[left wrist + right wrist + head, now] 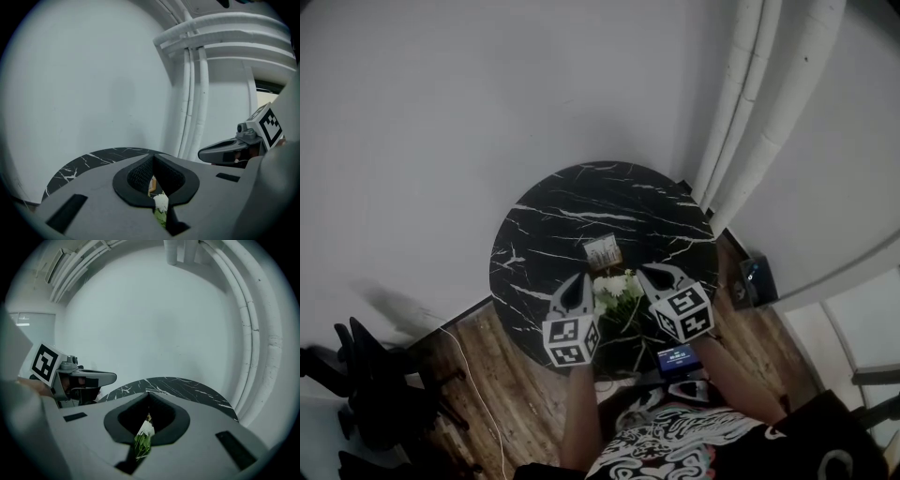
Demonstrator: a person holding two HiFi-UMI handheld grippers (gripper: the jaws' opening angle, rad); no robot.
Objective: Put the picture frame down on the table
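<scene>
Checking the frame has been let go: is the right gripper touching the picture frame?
Apart. The head view shows bare table between the right gripper and the picture frame.

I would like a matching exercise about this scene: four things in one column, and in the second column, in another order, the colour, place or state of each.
1. table
2. flowers
3. picture frame
4. left tongs

A. white
B. shut
C. black with white veins
D. on the table, beyond the flowers

Pairs: 1-C, 2-A, 3-D, 4-B
</scene>
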